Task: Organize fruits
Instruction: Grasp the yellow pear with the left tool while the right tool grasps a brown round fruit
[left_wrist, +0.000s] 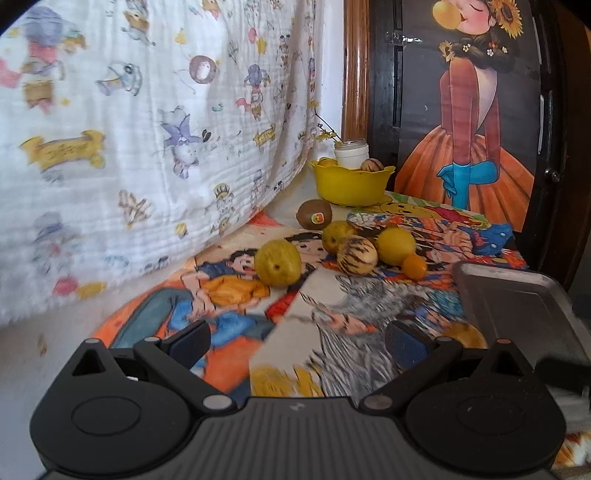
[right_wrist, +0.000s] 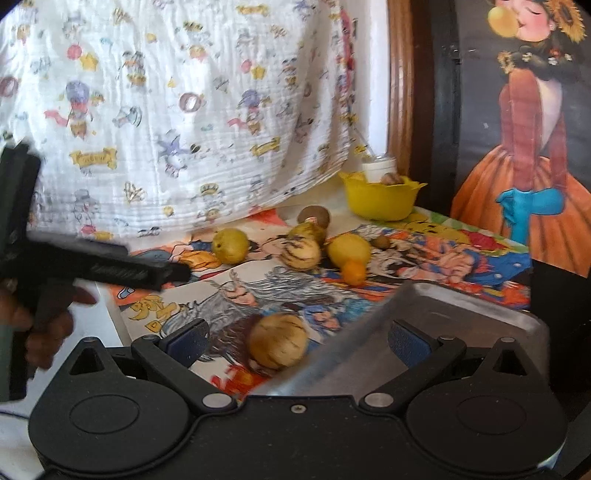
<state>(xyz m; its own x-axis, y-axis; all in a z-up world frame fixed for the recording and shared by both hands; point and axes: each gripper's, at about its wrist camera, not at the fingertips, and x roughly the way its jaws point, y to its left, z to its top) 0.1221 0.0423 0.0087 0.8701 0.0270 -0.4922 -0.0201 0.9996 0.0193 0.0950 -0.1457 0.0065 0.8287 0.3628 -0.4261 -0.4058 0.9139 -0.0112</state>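
Note:
Loose fruits lie on a cartoon-printed table cover: a yellow-green fruit (left_wrist: 277, 263), a striped melon (left_wrist: 357, 255), a lemon (left_wrist: 396, 246), a small orange (left_wrist: 414, 266) and a kiwi (left_wrist: 314, 213). A yellow bowl (left_wrist: 351, 182) at the back holds two fruits. My left gripper (left_wrist: 299, 343) is open and empty, well short of the fruits. My right gripper (right_wrist: 299, 343) is open too. A tan striped fruit (right_wrist: 277, 341) lies between its fingers, touching neither pad, beside a grey tray (right_wrist: 443, 321). The same cluster shows behind it, with the lemon (right_wrist: 349, 250) and the bowl (right_wrist: 380, 201).
A white cartoon-print cloth (left_wrist: 147, 147) hangs along the left. A white jar (left_wrist: 351, 151) with twigs stands behind the bowl. A dark panel with a painted figure (left_wrist: 469, 110) closes the right side. The left gripper (right_wrist: 177, 271) and a hand (right_wrist: 44, 325) reach in from the left.

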